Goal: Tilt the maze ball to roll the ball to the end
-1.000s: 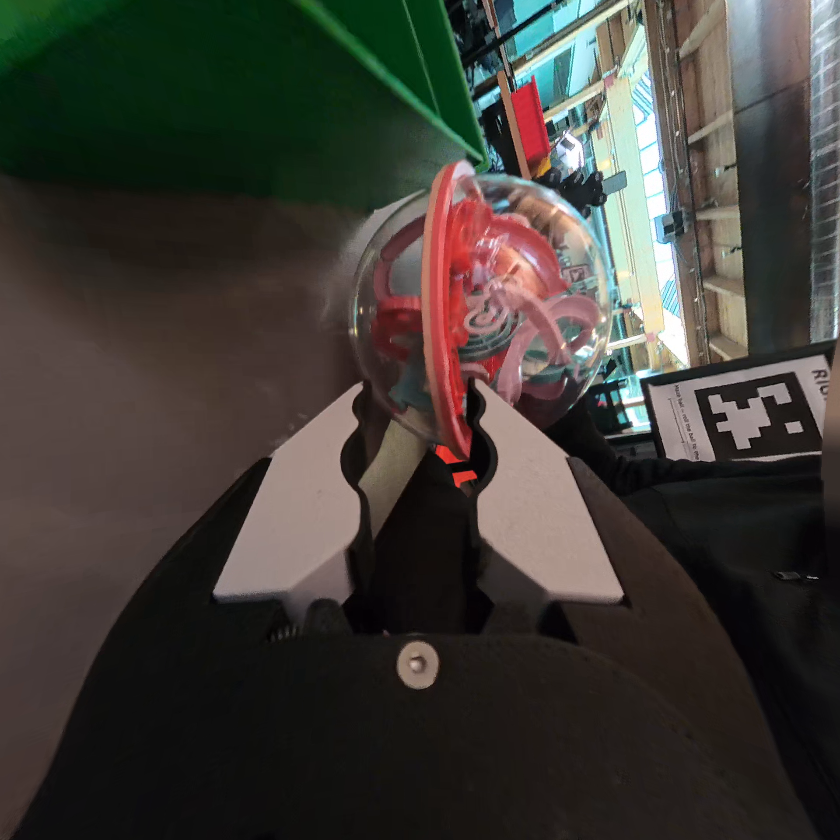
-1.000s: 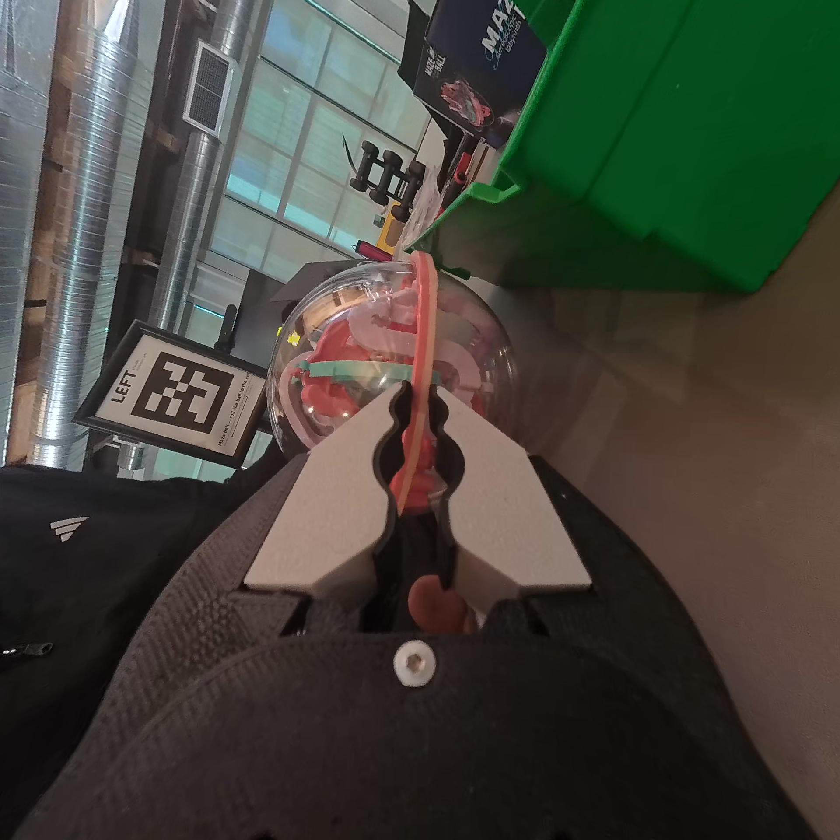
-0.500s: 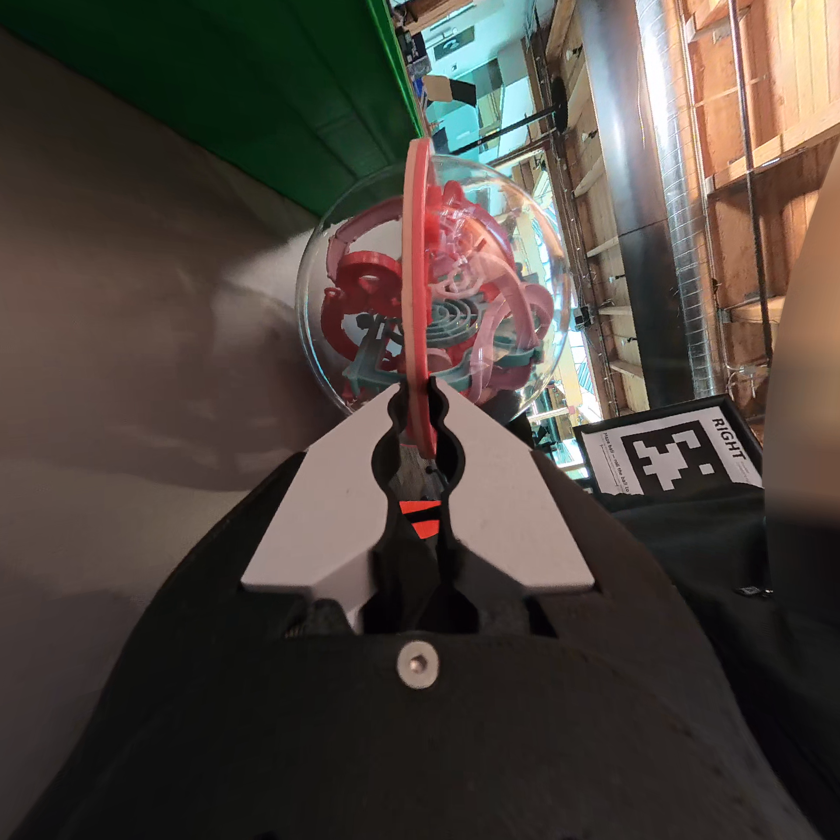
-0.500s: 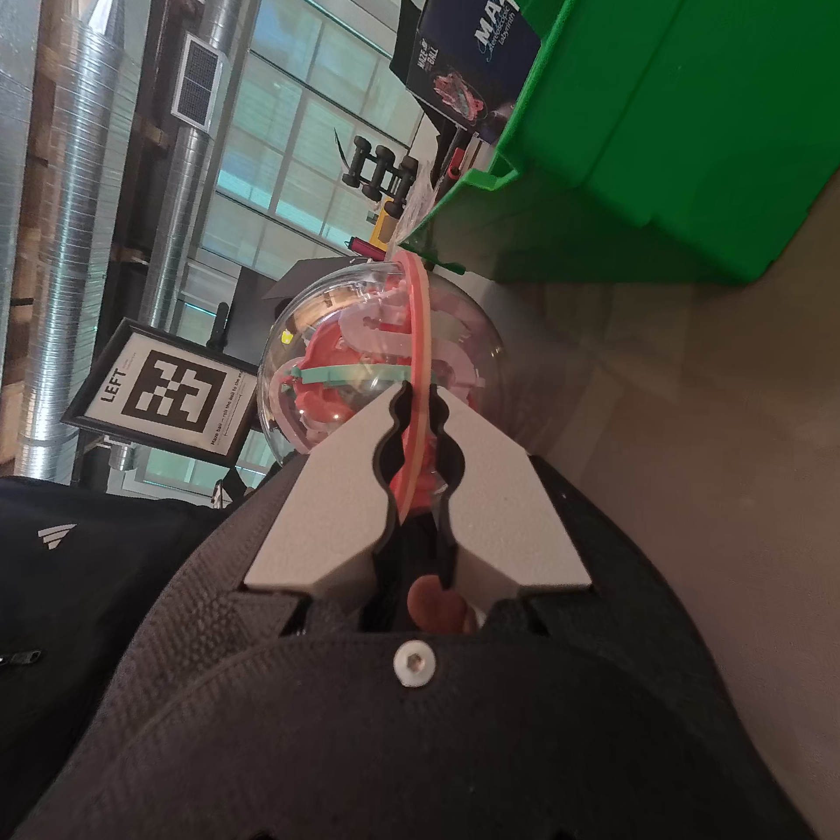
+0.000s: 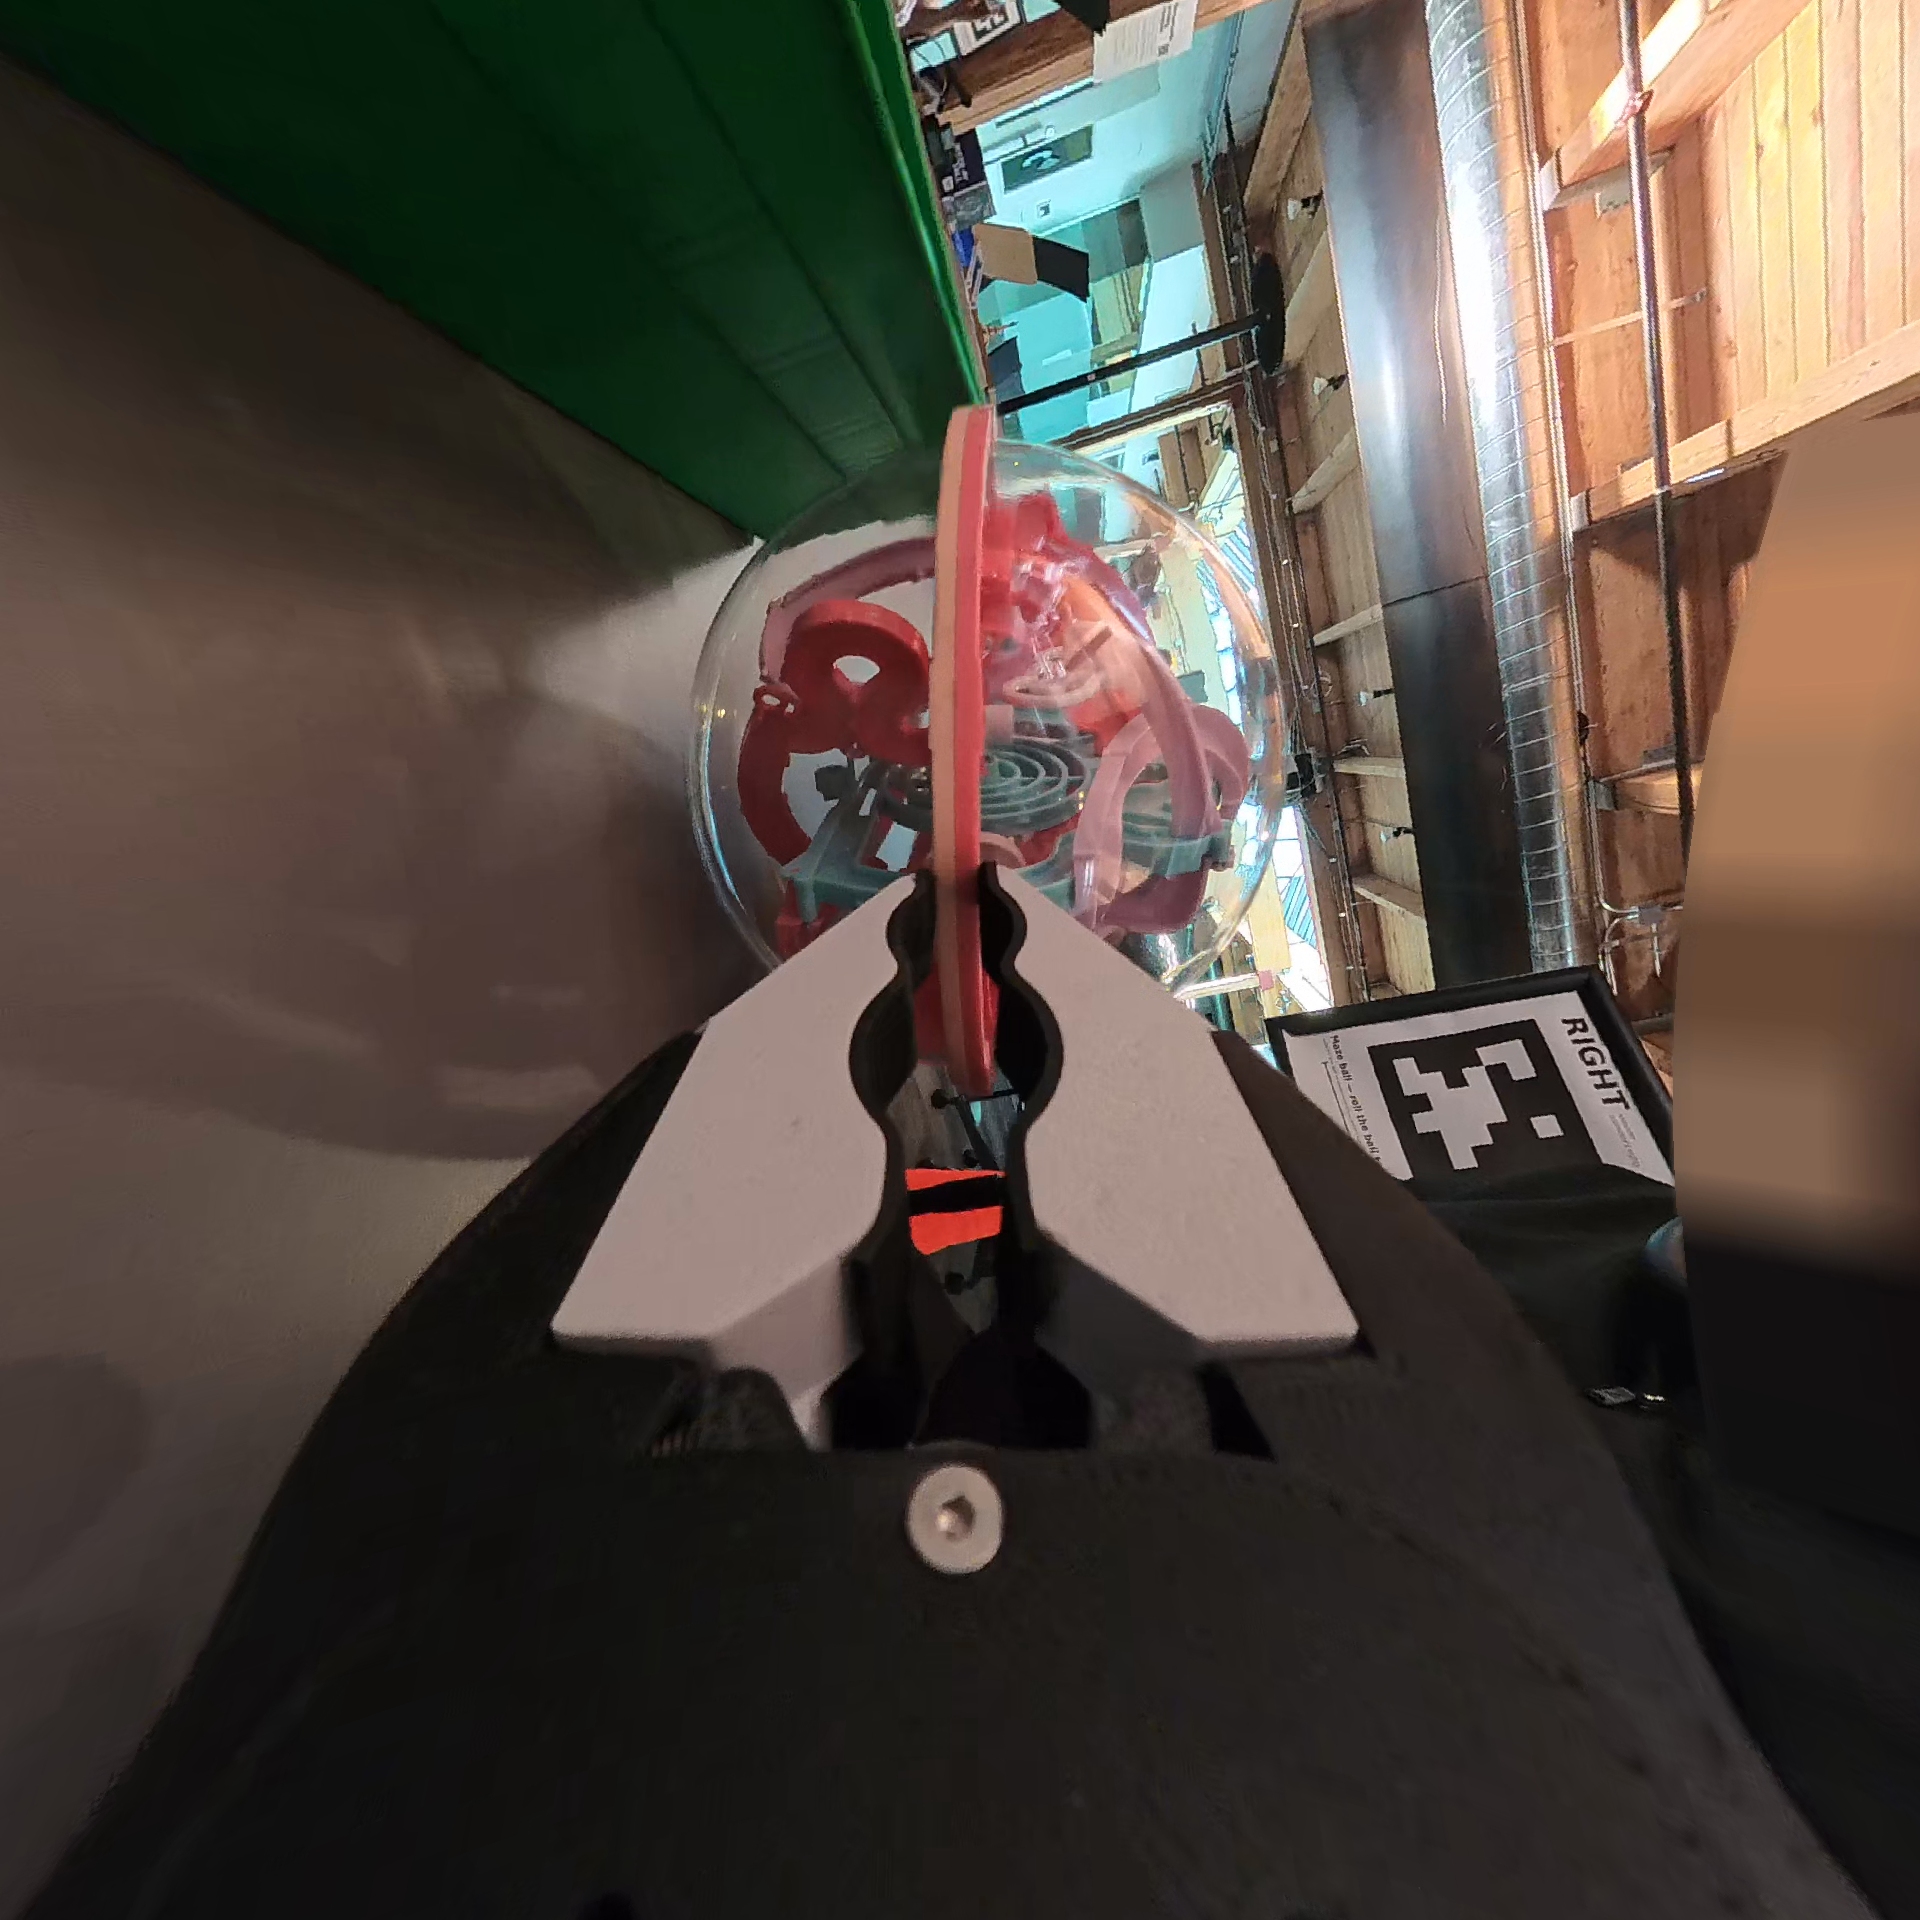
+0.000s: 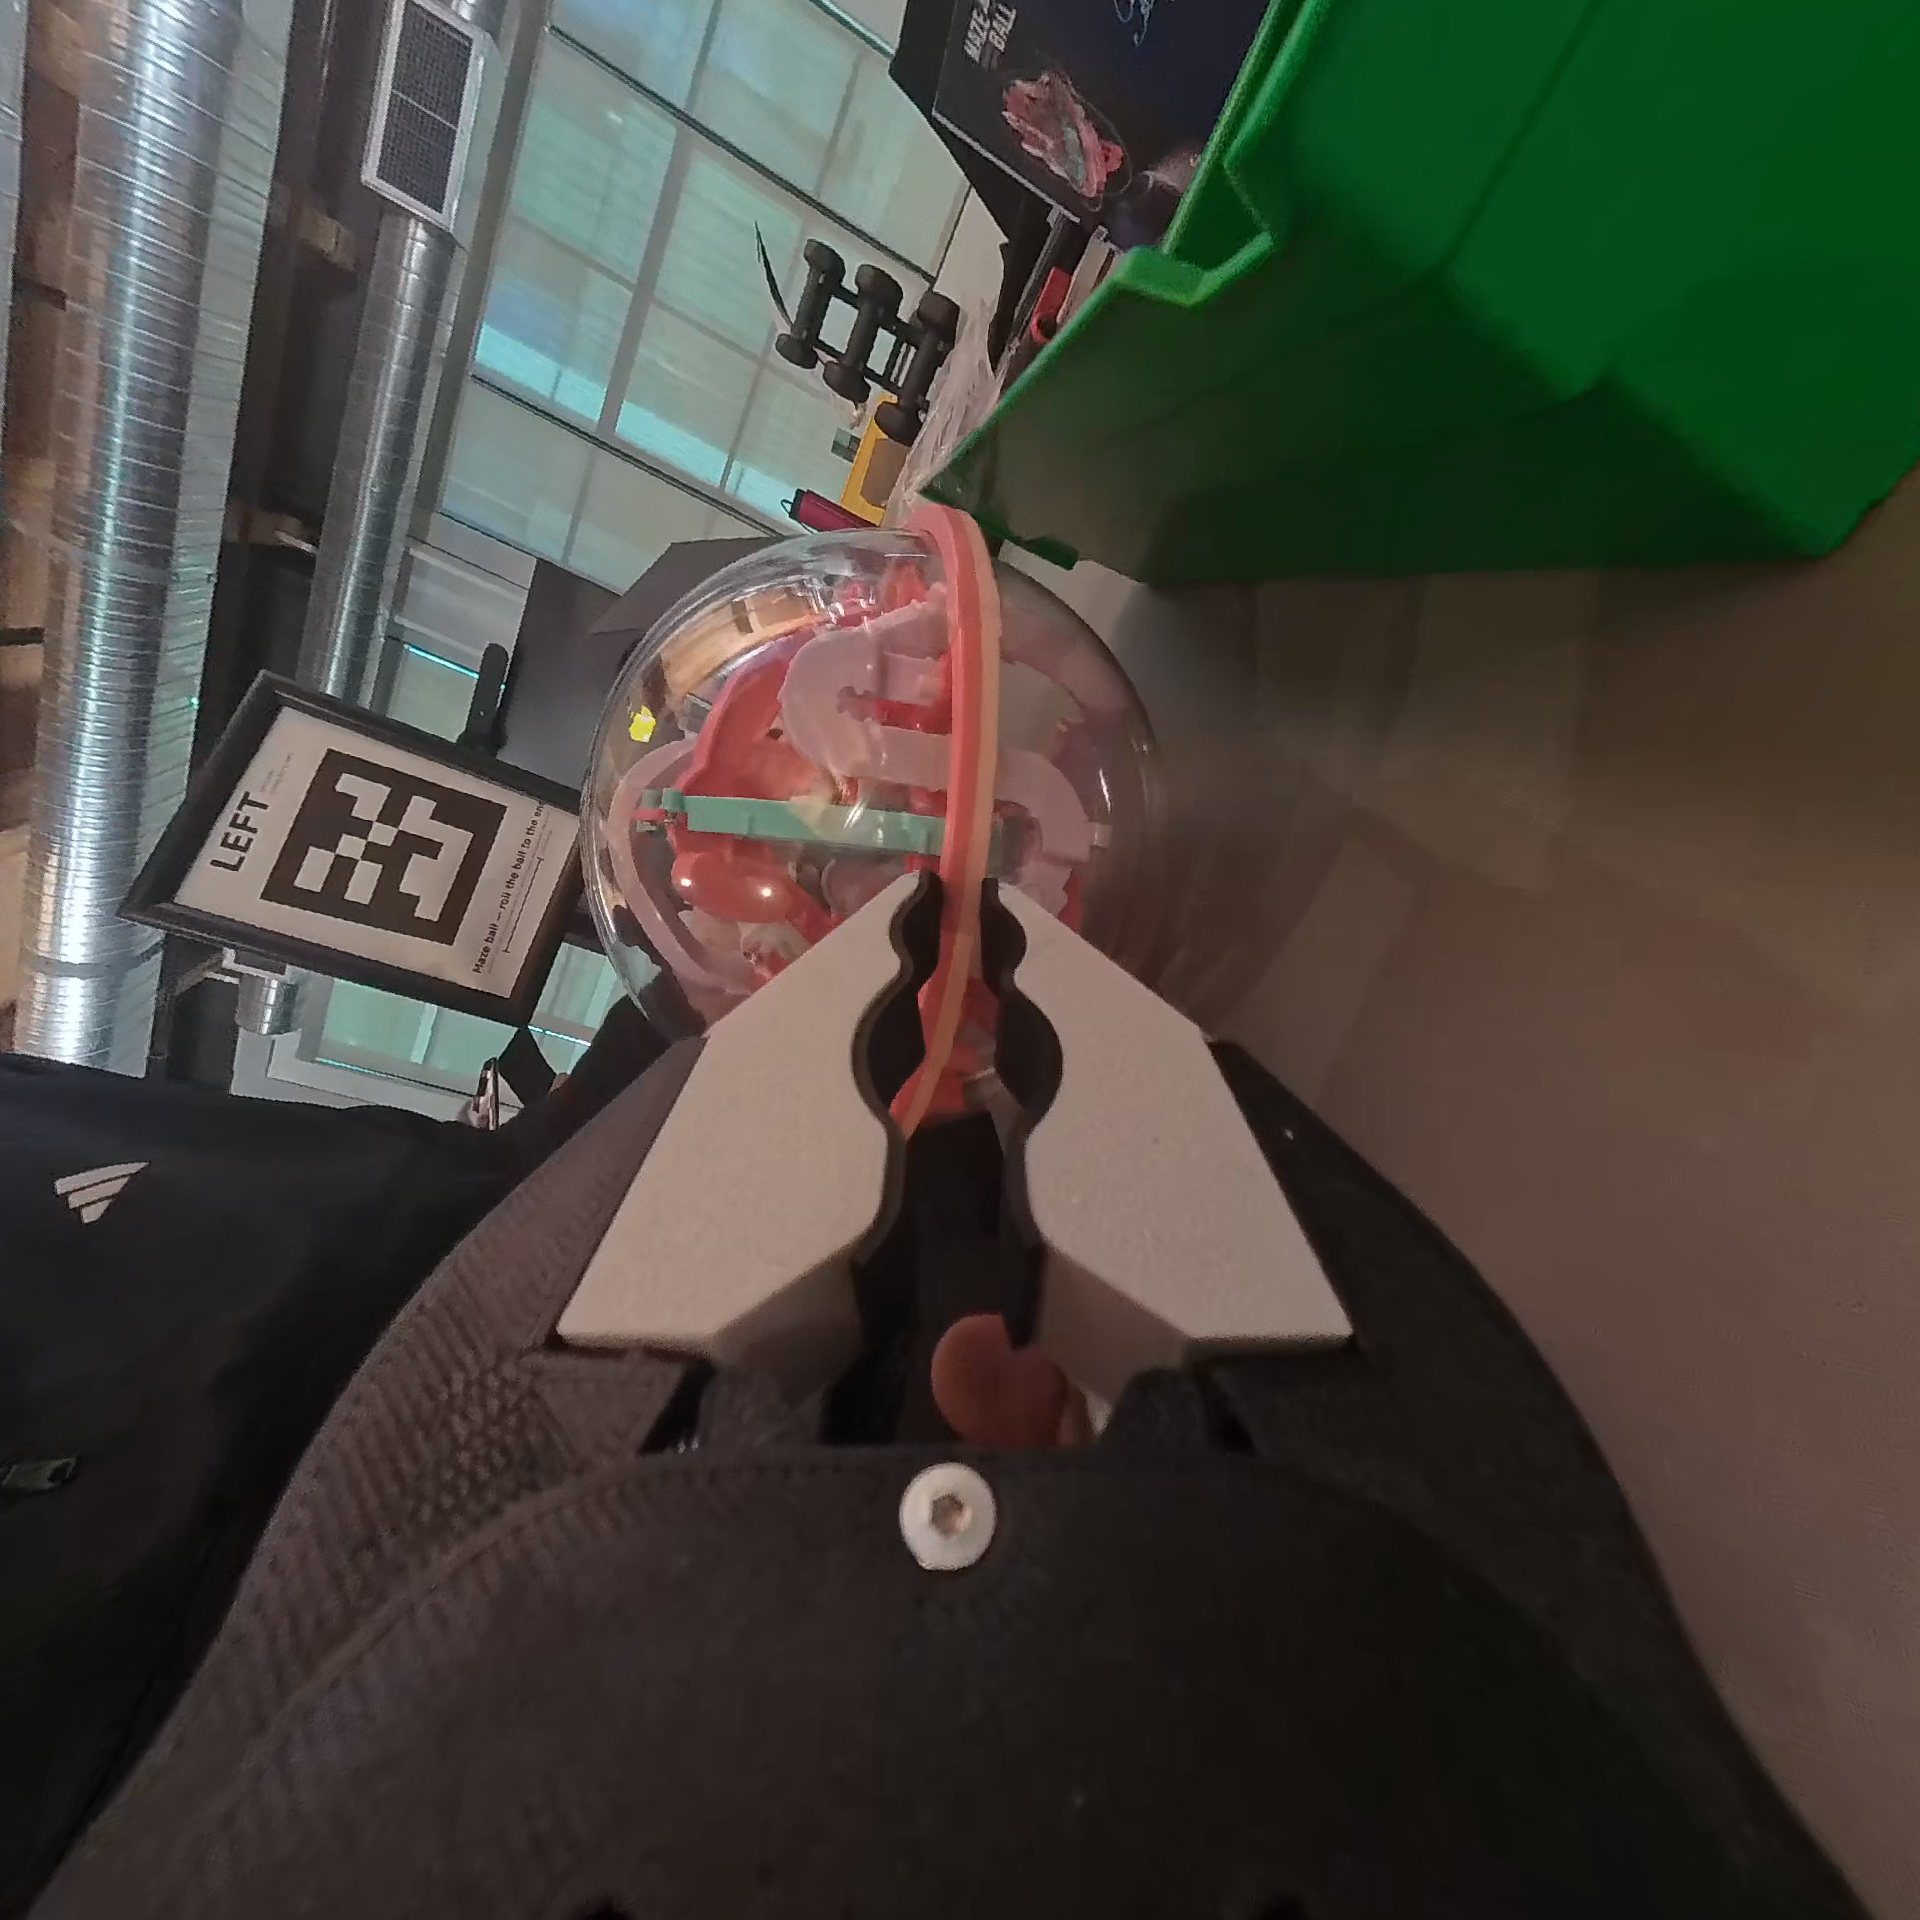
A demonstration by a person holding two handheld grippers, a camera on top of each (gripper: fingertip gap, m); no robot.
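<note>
glossy clear plastic maze ball [image 5: 1143,665], matt white fingers [image 5: 769,1122]

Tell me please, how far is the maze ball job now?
Done: the maze ball is lifted off the table, and both the left hand-held gripper and right hand-held gripper are clamped on its red rim. In hand: tilting. Left: rolling the small ball to the end; I cannot find it among the tracks, so progress inside is unclear.

- Small ball inside the maze ball [image 5: 1039,748]: too small to pick out among the red, pink and teal tracks.
- Green bin [image 6: 1558,260]: cut off by top and right edges.
- Blurred patch [image 5: 1808,831] masking the right edge.
- Marker card [image 5: 1475,1101]: corner lost behind that patch.
- Dark box [image 6: 1049,94]: cropped at top.
</note>
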